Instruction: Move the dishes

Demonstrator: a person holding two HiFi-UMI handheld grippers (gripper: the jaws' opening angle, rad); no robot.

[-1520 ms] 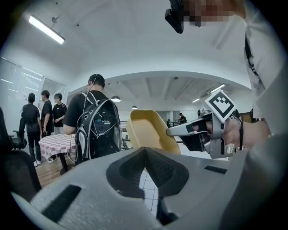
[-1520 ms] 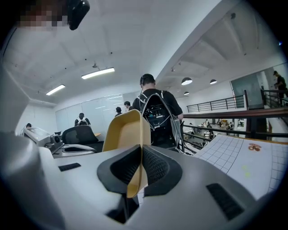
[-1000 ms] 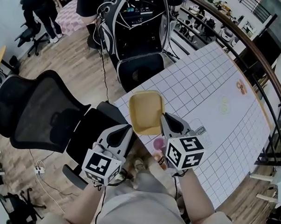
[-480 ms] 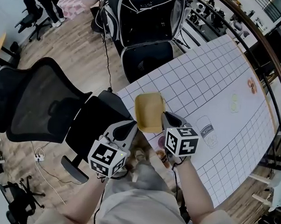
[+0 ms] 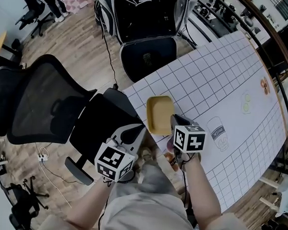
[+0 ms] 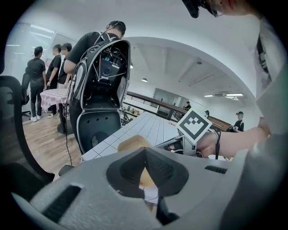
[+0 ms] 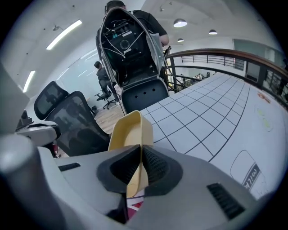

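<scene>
— Between right gripper (image 5: 174, 119) (image 7: 140, 148) jaws?
— Yellow dish (image 5: 160, 114) (image 7: 130, 130), clamped by its rim. Shallow, rounded-rectangular, empty, over gridded table (image 5: 217, 82) near corner.
— Left gripper (image 5: 138, 128) (image 6: 145, 150)?
— Jaws together, nothing between, beside dish.

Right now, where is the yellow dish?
In the head view the yellow dish is mid-frame, clamped by its rim in the right gripper, over the gridded table corner beside the black chair.

Left tongs (image 5: 142, 127), right tongs (image 5: 173, 117): grey, marker cubes (image 5: 114, 162).
</scene>
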